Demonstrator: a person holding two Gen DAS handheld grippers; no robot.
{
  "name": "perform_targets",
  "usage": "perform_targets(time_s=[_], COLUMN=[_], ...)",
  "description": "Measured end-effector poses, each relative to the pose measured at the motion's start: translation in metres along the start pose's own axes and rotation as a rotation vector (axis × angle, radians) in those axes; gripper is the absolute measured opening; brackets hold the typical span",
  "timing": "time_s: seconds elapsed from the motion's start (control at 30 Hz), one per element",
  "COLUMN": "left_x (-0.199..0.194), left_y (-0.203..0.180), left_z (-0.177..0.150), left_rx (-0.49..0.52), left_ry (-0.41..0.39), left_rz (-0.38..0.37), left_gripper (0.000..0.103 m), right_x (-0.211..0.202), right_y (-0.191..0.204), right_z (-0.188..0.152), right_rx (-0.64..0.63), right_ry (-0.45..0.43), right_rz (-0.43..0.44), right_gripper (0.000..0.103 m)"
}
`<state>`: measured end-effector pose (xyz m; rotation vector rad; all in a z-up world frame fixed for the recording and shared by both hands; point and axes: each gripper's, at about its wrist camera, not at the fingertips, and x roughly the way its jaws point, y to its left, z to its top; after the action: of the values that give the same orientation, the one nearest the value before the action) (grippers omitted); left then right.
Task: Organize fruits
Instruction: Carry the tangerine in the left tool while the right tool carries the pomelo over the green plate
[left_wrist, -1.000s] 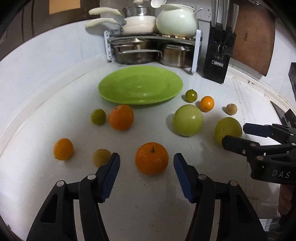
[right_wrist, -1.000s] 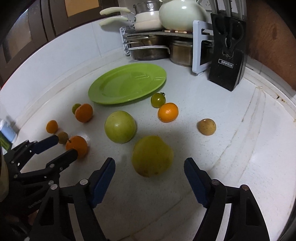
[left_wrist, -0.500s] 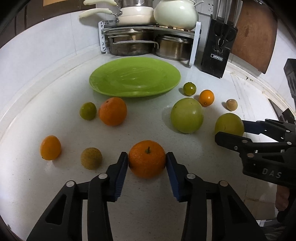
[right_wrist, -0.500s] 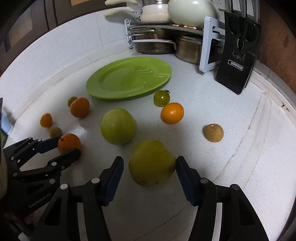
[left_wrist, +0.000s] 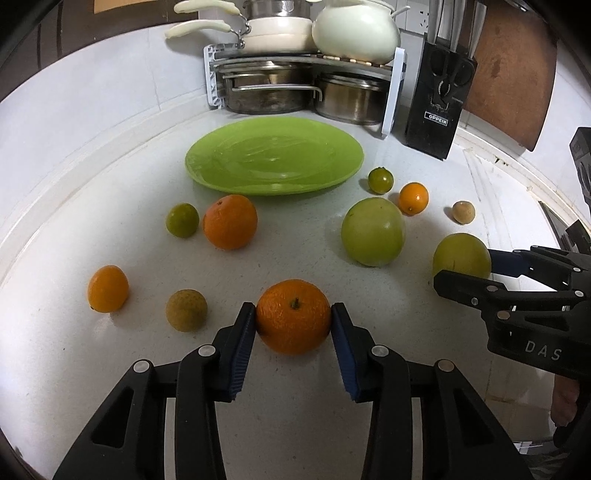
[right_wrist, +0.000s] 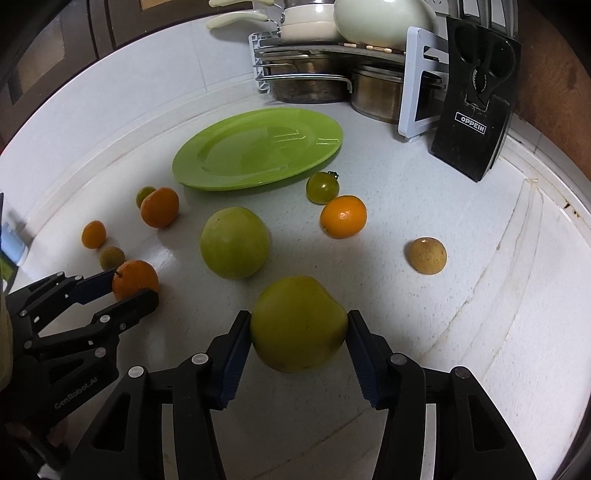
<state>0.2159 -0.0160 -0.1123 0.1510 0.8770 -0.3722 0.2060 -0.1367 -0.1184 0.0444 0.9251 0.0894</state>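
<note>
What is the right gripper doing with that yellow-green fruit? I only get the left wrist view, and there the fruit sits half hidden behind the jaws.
Observer: The right gripper has just been closing; both pads now press the sides of the yellow-green fruit.
Operator: Is the small dark green one near the plate a lime?
Observer: It carries a leafy stem, so it looks like a green tomato.
Operator: And the brown fruit?
Observer: The brown fruit shows a pale patch on top.
</note>
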Motion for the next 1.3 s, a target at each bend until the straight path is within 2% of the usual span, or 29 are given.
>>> perform_targets(time_s=[0.3,0.67,0.97,1.3], left_x=[-0.02,-0.05,-0.049,-0.027], left_y=[0.001,0.002,0.007,0.019], left_z=[0.006,0.036,0.066,0.104], left_rx=[-0.008,-0.002,-0.022,-0.033], left_ry=[-0.044,-0.139,-0.151,-0.134], left_rz=[0.004,0.014,0.0,0.002], left_gripper=[0.041,0.041,0.04,0.04], right_x=[-0.024,-0.056,-0.054,-0.029], right_y=[0.006,0.015,0.011,0.011], right_z=[0.005,0.034,0.065,0.104], right_rx=[-0.028,-0.068,-0.092,-0.134], right_ry=[-0.045,-0.146,-0.196,-0.17], right_rz=[0.017,0.073,0.095,0.132], right_gripper=[0.052,0.052,0.052,0.052])
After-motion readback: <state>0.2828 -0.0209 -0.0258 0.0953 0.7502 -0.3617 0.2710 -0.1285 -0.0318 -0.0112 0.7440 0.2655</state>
